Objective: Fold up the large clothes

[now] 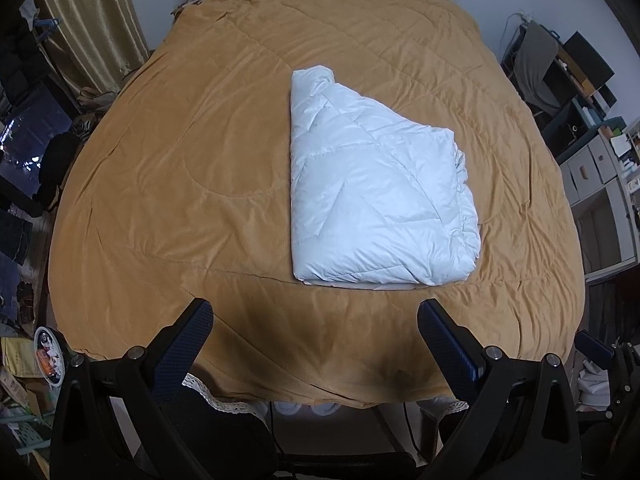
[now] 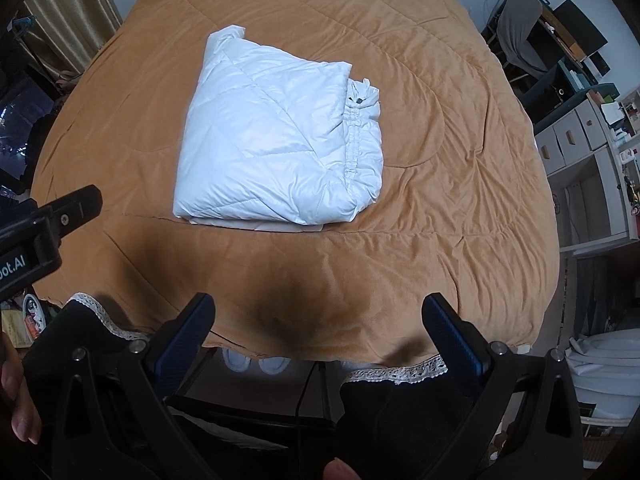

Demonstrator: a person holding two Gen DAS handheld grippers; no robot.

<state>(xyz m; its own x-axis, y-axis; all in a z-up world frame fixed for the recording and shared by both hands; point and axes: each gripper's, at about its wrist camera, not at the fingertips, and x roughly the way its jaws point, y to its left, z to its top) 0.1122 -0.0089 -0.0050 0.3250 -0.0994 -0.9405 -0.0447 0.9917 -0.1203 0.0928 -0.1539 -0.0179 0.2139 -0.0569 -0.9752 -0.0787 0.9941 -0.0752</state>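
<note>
Two hand-held grippers are hovering over the near edge of the bed: we are holding the left hand-held gripper (image 1: pixel 316 320) with its fingers spread apart and empty, and the right hand-held gripper (image 2: pixel 318 314) likewise. Between and beyond them, the folded white quilted jacket (image 1: pixel 372 188) is lying on the tan bedspread (image 1: pixel 180 152).

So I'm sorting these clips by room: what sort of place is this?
Most likely a home bedroom. A wide bed under a tan quilt holds a folded white puffer jacket, with curtains on one side and cluttered storage shelves on the other.
</note>
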